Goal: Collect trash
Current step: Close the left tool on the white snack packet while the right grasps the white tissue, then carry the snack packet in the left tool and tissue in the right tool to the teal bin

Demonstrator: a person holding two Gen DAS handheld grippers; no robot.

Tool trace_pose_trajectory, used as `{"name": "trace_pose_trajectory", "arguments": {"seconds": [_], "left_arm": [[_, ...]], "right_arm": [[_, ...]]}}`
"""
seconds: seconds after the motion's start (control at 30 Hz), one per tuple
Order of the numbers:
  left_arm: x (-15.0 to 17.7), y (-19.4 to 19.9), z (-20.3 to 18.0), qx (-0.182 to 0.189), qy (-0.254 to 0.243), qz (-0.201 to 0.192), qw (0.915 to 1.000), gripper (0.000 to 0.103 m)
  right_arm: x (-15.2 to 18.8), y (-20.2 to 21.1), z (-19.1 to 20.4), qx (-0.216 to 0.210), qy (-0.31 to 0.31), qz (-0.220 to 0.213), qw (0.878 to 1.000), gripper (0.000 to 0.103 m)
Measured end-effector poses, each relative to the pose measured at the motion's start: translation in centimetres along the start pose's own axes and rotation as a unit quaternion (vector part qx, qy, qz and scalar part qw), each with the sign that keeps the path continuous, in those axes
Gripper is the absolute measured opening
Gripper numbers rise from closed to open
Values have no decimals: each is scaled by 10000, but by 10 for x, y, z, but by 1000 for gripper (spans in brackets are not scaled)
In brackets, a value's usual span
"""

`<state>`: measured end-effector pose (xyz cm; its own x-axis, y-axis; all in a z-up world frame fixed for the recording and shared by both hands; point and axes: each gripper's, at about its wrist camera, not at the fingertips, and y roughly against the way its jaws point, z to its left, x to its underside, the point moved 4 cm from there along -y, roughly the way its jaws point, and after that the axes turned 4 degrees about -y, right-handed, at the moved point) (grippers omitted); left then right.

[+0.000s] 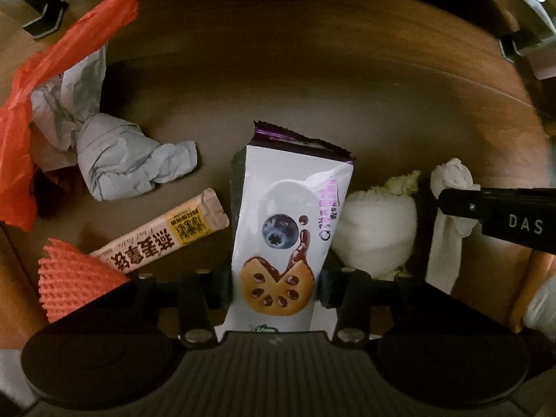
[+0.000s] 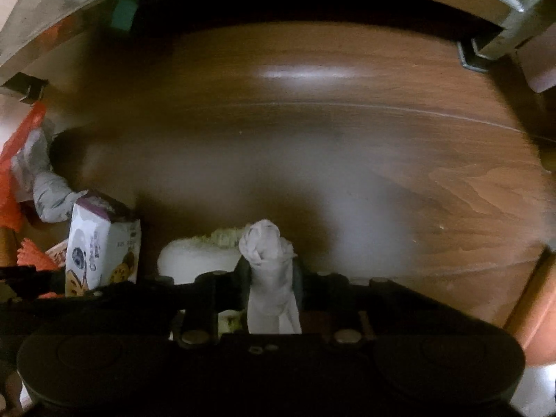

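Note:
A white snack wrapper (image 1: 292, 208) printed with a blueberry and a cookie stands up between the fingers of my left gripper (image 1: 276, 278), which is shut on its lower part. The same wrapper (image 2: 100, 246) shows at the left of the right wrist view. My right gripper (image 2: 271, 278) is shut on a twisted white tissue (image 2: 266, 243), whose knotted end pokes out beyond the fingers. In the left wrist view that tissue (image 1: 451, 180) sits at the far right beside a black finger (image 1: 504, 222) of the right gripper. Both grippers point down at a brown wooden surface (image 2: 347, 139).
Loose litter lies left of the wrapper: crumpled grey paper (image 1: 121, 160), an orange plastic bag (image 1: 52, 80), a beige oat bar wrapper (image 1: 166, 232) and an orange dimpled sheet (image 1: 69, 278). A white rounded lump (image 1: 375, 229) sits between the two grippers. Metal frame legs (image 2: 504, 34) border the far edge.

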<state>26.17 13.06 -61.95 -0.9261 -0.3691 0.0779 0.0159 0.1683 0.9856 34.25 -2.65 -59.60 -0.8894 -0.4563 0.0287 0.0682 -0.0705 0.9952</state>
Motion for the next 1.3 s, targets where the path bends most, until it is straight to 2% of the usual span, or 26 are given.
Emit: {"name": "trace_pose_trajectory", "arguments": {"seconds": [0.2,0.33,0.53,0.67,1.0,1.3], "left_arm": [[5,30,-8,-143,164,15,9998,43],[15,61,-18,-134,55,-221,9997,43],[24,126,-39,-135,-100,-835,9964,43],[27,185,-53,-22,-233,-1356,9905,43],[59,322,-99,198,-649,-2489,9662,44],[96,428,-151,419,-1220,-3399,9316,44]], "right_arm": [[14,50,-4,9,29,-271,9996,20],[18,90,-7,45,-5,-524,9986,19],[33,162,-3,225,44,-958,9951,18],[49,218,-2,122,-102,-1343,9908,18],[88,359,-14,-198,-327,-2510,9672,18],[135,485,-33,-216,-288,-3544,9344,18]]}}
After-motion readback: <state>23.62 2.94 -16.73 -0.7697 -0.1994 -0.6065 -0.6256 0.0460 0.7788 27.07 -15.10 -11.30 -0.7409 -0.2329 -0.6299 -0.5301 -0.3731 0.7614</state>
